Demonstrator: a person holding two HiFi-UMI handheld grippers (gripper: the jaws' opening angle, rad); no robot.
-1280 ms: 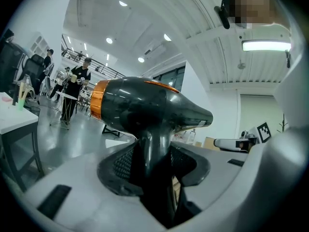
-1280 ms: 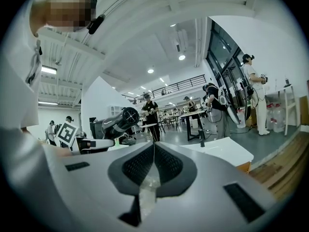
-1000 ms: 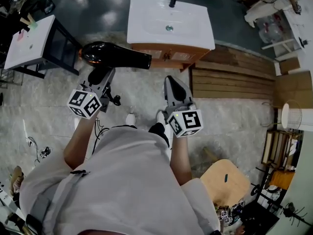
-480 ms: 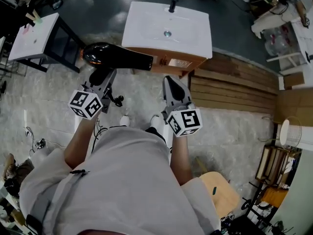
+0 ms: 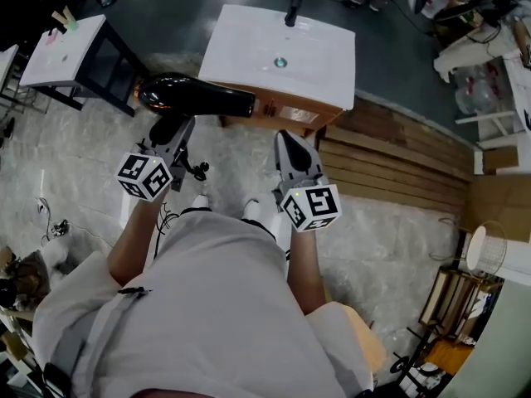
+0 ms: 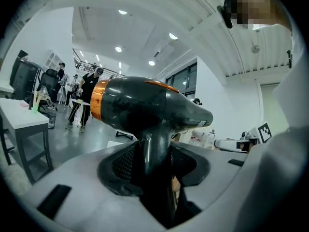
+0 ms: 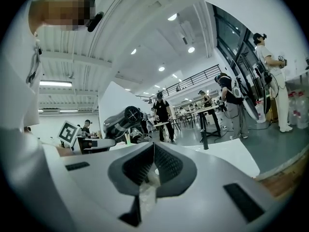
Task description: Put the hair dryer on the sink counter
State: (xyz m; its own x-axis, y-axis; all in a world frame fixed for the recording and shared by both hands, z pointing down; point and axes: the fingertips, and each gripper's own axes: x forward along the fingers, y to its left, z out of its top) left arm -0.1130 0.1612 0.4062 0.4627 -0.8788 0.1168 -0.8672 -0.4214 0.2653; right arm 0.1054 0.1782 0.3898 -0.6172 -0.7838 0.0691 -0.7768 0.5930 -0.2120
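Note:
A black hair dryer (image 5: 195, 96) with an orange rear ring lies level in the air, nozzle to the right, just in front of the sink cabinet's left corner. My left gripper (image 5: 172, 126) is shut on its handle from below; in the left gripper view the handle (image 6: 153, 158) stands clamped between the jaws under the body (image 6: 145, 105). The white sink counter (image 5: 249, 44) with drain and black faucet (image 5: 292, 10) lies ahead. My right gripper (image 5: 288, 138) hangs beside it, shut and empty, pads meeting (image 7: 153, 153). The right gripper view shows the dryer (image 7: 123, 120) off to its left.
A white side table (image 5: 58, 50) on a black frame stands at the far left. Wooden slats (image 5: 398, 160) cover the floor right of the sink cabinet (image 5: 286, 113). Cables lie on the floor at the left. People (image 7: 231, 100) stand at tables farther back.
The sink counter has drifted slightly left and lower in the head view as the person steps toward it. Both grippers keep their pose, and the dryer stays in the left one.

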